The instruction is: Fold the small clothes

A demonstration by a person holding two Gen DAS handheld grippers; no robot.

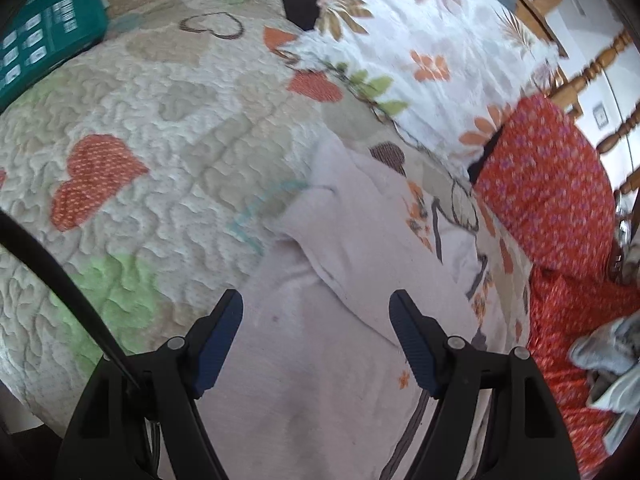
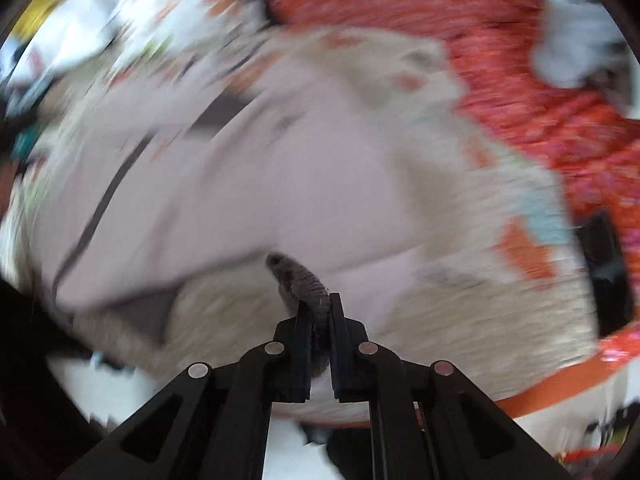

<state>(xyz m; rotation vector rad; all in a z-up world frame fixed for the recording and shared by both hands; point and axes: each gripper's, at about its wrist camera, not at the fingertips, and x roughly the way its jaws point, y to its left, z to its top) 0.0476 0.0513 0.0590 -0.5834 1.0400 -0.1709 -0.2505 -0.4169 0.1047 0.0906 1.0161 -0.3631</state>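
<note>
A pale pink small garment point(image 1: 320, 340) with a dark printed figure lies spread on the quilted bedspread point(image 1: 168, 128). My left gripper point(image 1: 316, 308) is open just above the garment, its blue-padded fingers apart over a fold. In the right wrist view, which is motion-blurred, the same pink garment point(image 2: 248, 184) fills the middle. My right gripper point(image 2: 320, 304) is shut on the grey ribbed cuff point(image 2: 304, 280) at the garment's edge.
A red patterned cloth point(image 1: 552, 196) lies to the right, with a grey garment point(image 1: 604, 352) on it. A floral pillow point(image 1: 420, 40) sits at the back, a teal box point(image 1: 44, 40) at the back left. Wooden bed posts point(image 1: 600, 64) stand at the right.
</note>
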